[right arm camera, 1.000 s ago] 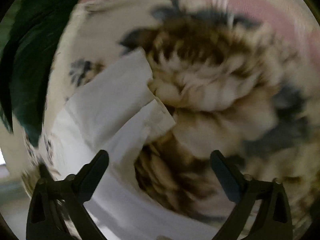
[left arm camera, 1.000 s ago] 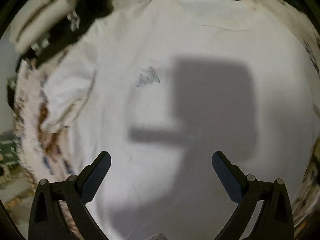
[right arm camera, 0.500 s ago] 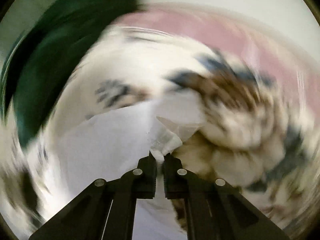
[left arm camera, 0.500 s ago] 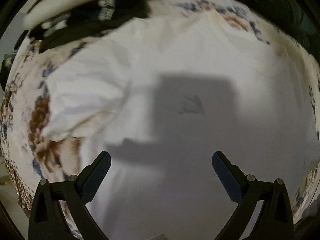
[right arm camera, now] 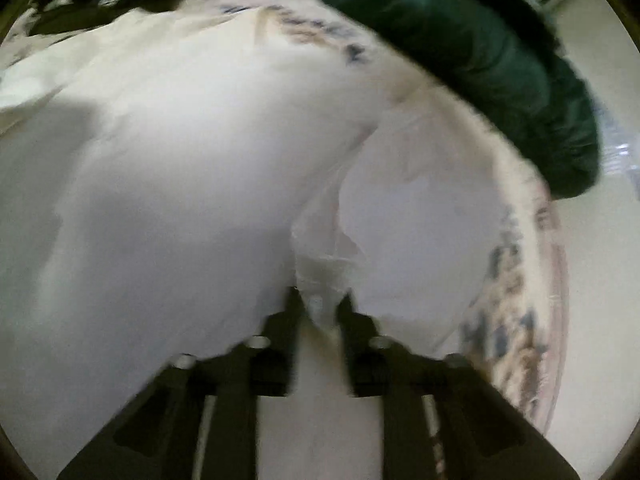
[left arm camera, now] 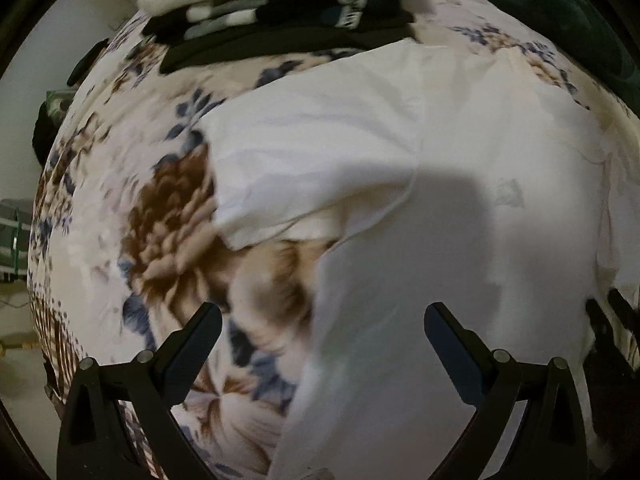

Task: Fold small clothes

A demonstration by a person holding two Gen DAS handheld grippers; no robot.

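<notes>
Folding white shirt: right side pinched, left sleeve waiting

Right gripper (right arm camera: 318,304) has its fingers drawn in narrow on a bunched bit of white fabric, looks like the right sleeve or side edge of the white t-shirt (left arm camera: 460,208); frame is blurry, so exactly which part can't be told. Left gripper (left arm camera: 320,328) stands wide apart, nothing between the fingers, hovering over the shirt's left edge and the bedding.

Shirt lies spread on the floral bedspread (left arm camera: 168,232), its left sleeve (left arm camera: 304,168) sticking out flat to the side. Small faint logo on the chest. A stack of folded clothes (left arm camera: 272,4), white on black, sits at the far end just beyond the shirt. Dark green blanket (right arm camera: 472,64) lies along the right side, near the shirt but off it.

Judged step: carry the pinched right side across onto the body. To do it well:
- keep the lift low so the body panel doesn't drag or bunch
- lay the fold line straight, parallel to the side seam
- let go only once the cloth lies flat
- left gripper could pin the middle, or take the left sleeve by its hem for the matching fold
- keep clear of the stack and the blanket.
</notes>
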